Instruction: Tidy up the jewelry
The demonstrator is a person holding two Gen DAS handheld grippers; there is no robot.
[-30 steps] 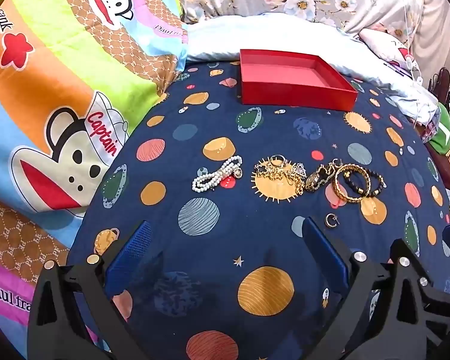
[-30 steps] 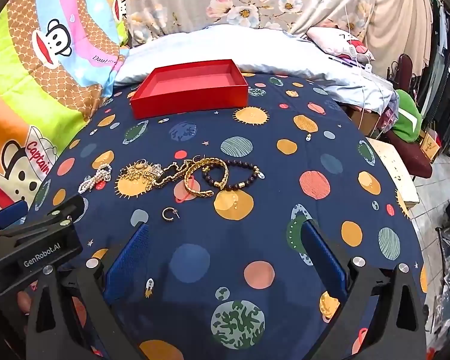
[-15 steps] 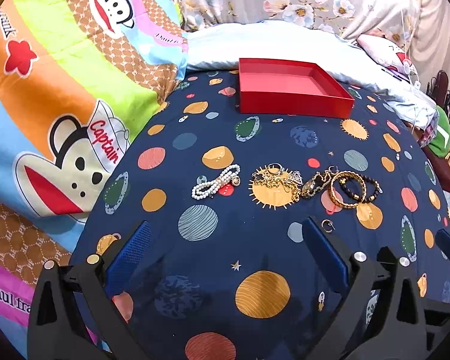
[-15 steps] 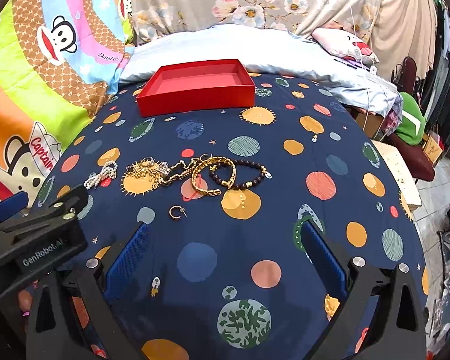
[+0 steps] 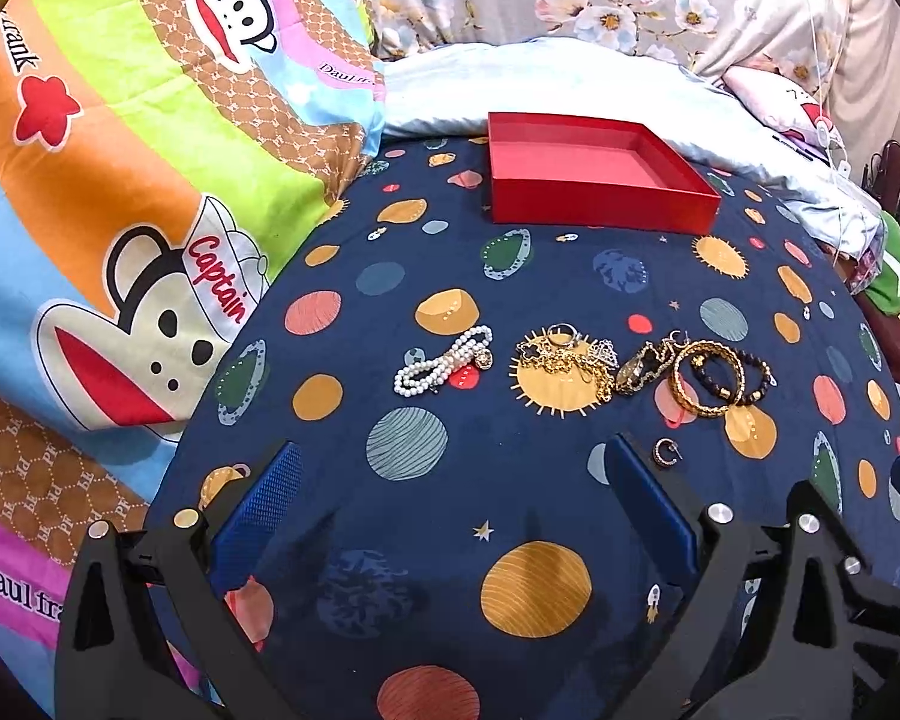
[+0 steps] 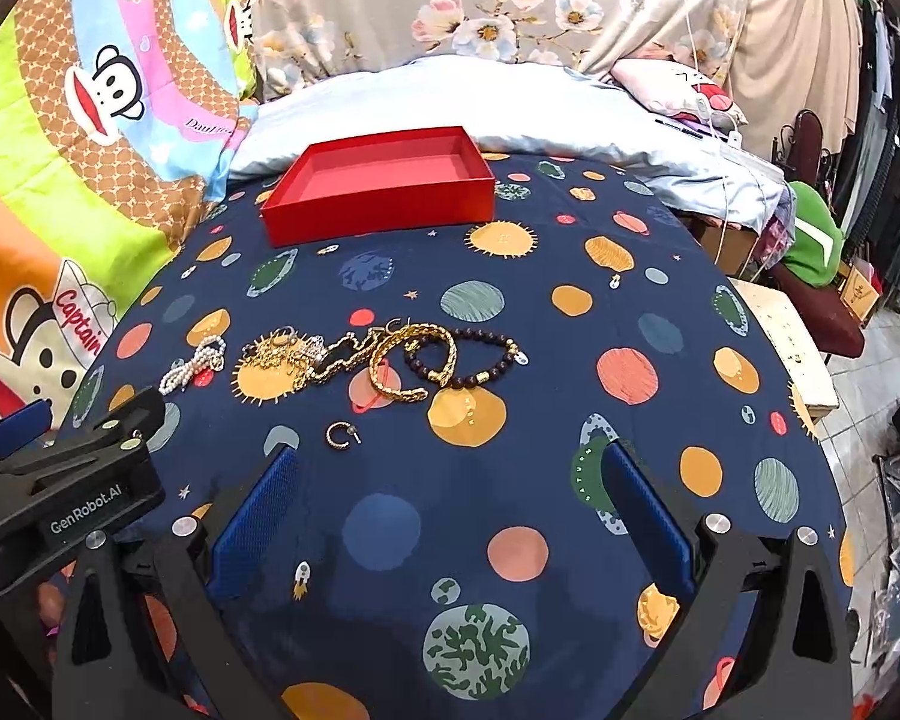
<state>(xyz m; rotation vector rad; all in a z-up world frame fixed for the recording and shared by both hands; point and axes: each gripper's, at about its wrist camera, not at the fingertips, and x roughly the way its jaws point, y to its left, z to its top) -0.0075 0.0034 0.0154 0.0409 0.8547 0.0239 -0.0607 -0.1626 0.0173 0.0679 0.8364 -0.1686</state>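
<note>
Both grippers have drawn back a little from the jewelry since a second ago, so the red box (image 5: 594, 180) sits slightly lower in each view. Left gripper (image 5: 450, 504) and right gripper (image 6: 450, 504) hover with jaws spread wide, holding nothing. A pearl bracelet (image 5: 444, 360), tangled gold chains (image 5: 570, 357), gold bangle (image 6: 411, 369) and dark bead bracelet (image 6: 471, 360) lie in a row mid-cloth on the planet-print sheet (image 6: 570, 480). One small earring (image 6: 341, 435) lies apart, nearer the right gripper. Bare sheet separates the row from the box at the far edge.
</note>
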